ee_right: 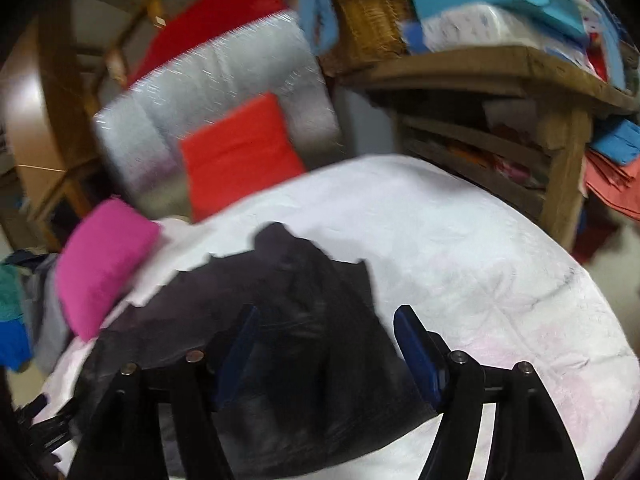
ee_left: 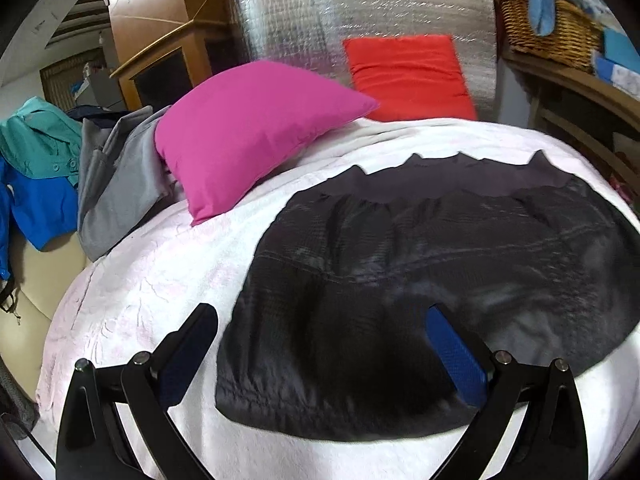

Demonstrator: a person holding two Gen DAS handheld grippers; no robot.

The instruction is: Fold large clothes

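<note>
**Q:** ok so what's on the bed, going left to right?

**A:** Off the bed's left edge there's a heap of clothes: a teal shirt, something blue, and a grey garment draped up against the edge. Next comes a pink pillow sitting near the far-left corner of the white bedspread. A red cushion leans on a silver quilted pad at the far edge. The black garment lies mostly flat across the middle and right side of the bedspread, its waistband end toward the far edge. Way off to the right is a wooden shelf with a wicker basket and blue boxes on it.

**Q:** and the grippers?

**A:** The left gripper hovers over the near-left part of the garment, jaws spread wide, nothing between them. The right gripper also has its jaws apart. In the right wrist view a bunched-up fold of the black garment sits in the gap between them, but that view's blurry, so I can't tell if the pads actually touch the cloth.
</note>
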